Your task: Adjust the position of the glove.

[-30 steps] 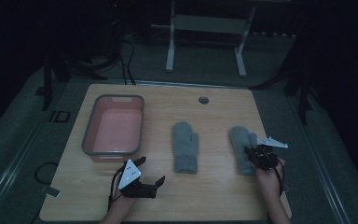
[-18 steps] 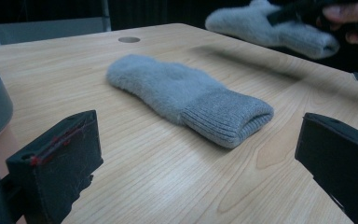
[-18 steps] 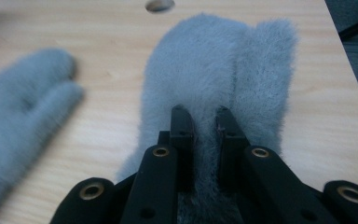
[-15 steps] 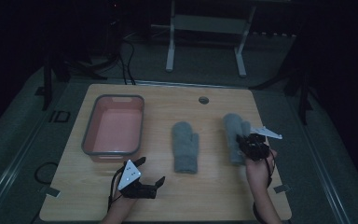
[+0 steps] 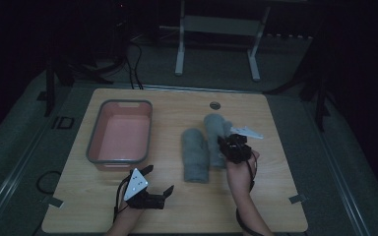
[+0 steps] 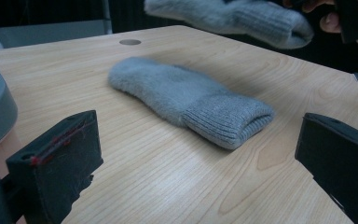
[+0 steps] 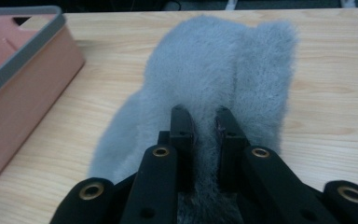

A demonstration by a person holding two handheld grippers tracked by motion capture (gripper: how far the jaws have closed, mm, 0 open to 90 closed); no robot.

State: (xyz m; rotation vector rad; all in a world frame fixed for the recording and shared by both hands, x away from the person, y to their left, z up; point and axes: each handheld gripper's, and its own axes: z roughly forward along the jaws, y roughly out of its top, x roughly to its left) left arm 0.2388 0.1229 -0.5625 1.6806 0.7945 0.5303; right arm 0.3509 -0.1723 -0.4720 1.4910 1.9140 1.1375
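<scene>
Two grey mittens occupy the worktop (image 5: 275,196): beside the pink bin (image 5: 119,135), the left gripper (image 5: 150,189) rests, fingers spread; one mitten (image 5: 195,155) lies flat; the right gripper (image 5: 229,147) pinches the second mitten (image 7: 214,70), likely carrying it binward.

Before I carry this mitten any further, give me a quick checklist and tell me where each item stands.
1. Right gripper clamped on the held mitten: ok.
2. Held mitten lifted off the table: ok in the left gripper view.
3. Other mitten lying flat, untouched: ok.
4. Pink bin empty and unobstructed: ok.
5. Left gripper open, resting out of the path: ok.
6. Grip firmness on the mitten: cannot tell.
</scene>
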